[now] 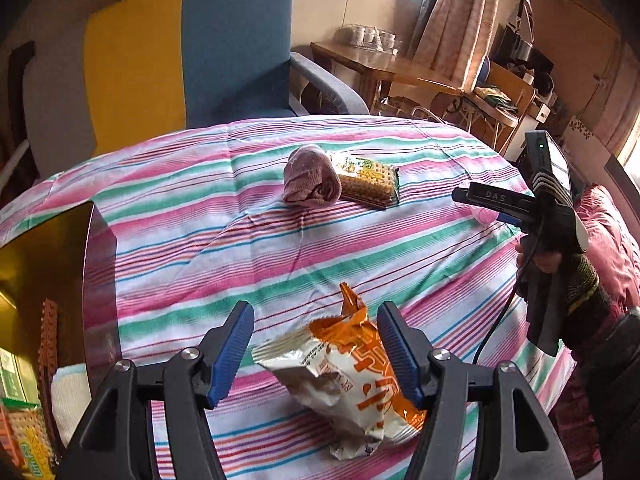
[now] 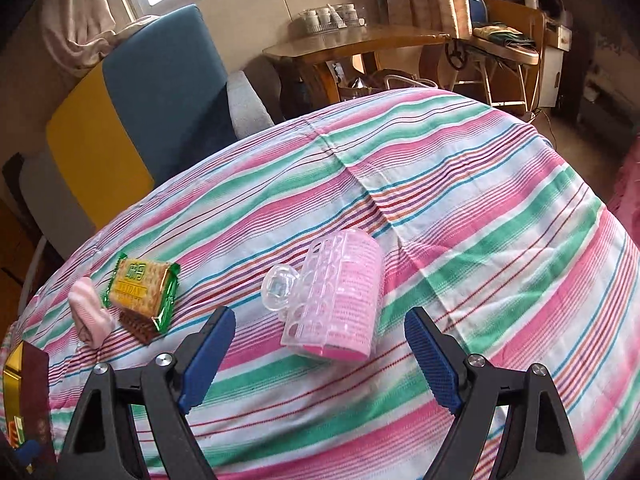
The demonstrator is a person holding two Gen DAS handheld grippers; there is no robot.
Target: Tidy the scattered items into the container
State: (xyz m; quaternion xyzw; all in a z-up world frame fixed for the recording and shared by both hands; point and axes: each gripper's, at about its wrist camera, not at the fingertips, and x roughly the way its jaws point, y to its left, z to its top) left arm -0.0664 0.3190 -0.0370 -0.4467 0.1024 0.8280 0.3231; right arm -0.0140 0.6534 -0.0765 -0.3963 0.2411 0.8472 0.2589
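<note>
At the far left edge of the left wrist view, part of the container (image 1: 36, 264) is seen, with a cracker pack and a pale cloth already lying inside it, so the task is judged partly done. On the striped worktop (image 1: 200, 240), several items are left. A crumpled orange snack bag (image 1: 352, 376) lies at lower centre between the fingers of the left claw (image 1: 316, 356), which is spread; whether the right pad touches the bag cannot be told, and the bag does not look pinched. At upper centre a rolled pink cloth (image 1: 310, 180) is seen touching a green cracker packet (image 1: 366, 180).

In the right wrist view, a pink hair roller (image 2: 340, 300) with a clear clip lies at centre, just beyond the right claw (image 2: 320, 360). That claw is spread wide and holds nothing, angled downward toward the roller, and is carried in a gloved hand (image 1: 568, 280) at the right edge of the left view.
</note>
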